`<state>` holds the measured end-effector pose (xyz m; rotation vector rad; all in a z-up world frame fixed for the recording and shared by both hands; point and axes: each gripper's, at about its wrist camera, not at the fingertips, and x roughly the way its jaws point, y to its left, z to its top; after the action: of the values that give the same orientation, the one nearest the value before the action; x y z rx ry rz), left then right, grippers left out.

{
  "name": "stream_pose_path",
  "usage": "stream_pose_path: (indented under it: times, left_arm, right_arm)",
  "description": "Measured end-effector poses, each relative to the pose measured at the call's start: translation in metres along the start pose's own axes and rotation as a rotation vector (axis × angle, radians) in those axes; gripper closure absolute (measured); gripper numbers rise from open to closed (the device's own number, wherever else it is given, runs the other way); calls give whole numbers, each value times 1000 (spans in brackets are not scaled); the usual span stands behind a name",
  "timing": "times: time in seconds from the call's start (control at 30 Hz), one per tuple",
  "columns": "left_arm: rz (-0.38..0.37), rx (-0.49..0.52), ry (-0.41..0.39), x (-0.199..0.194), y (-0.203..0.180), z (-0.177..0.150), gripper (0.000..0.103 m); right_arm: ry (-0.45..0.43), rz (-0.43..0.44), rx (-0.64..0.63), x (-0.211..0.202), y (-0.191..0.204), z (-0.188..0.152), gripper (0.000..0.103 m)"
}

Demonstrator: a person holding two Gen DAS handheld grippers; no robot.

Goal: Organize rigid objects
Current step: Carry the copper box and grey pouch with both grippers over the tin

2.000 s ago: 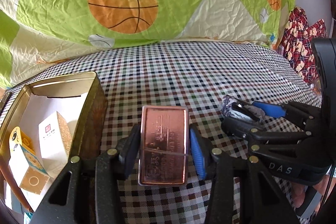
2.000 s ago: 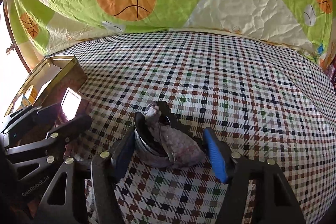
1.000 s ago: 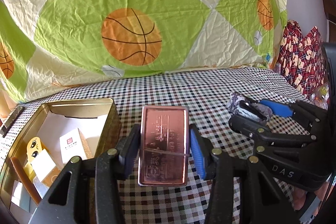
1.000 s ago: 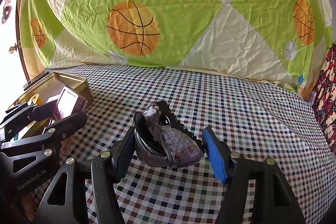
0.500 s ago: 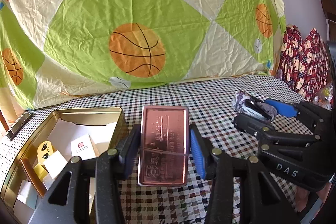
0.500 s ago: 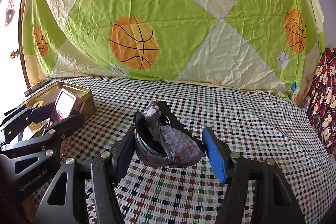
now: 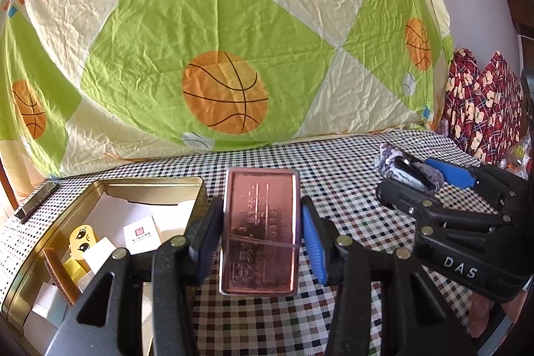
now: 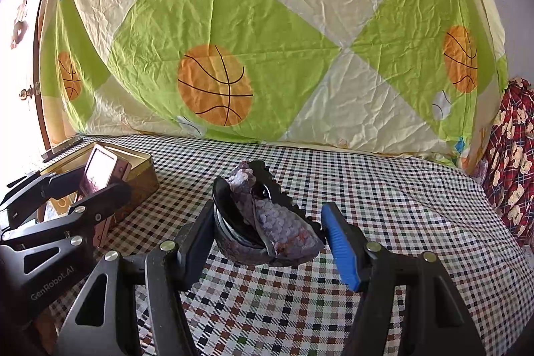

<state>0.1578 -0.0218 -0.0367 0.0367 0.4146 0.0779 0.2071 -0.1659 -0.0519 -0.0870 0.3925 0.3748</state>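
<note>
Small boxes (image 7: 140,234) inside gold tin (image 7: 152,181), left wrist view only.

Copper tin (image 7: 260,231), gold box (image 7: 110,189), checked cloth (image 7: 340,189).

Bright daylight in both views, pouring in from the left; the window (image 8: 20,62) left of the right jaws is blown out to pure white. Colours past the jaws look sharp. The tin (image 7: 260,232) between the left jaws has a soft pink sheen, maybe mild glare. Heavy fisheye bending, black corners.
</note>
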Motion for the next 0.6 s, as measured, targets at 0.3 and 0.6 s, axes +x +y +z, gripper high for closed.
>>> stream_pose_path:
  times: [0.3, 0.6]
  left_arm:
    - [14, -6, -48, -12, 2, -2, 58]
    - [16, -14, -75, -19, 6, -4, 58]
  right_arm:
    - [-31, -3, 7, -9, 0, 1, 37]
    - [-63, -2, 12, -18, 0, 0, 37]
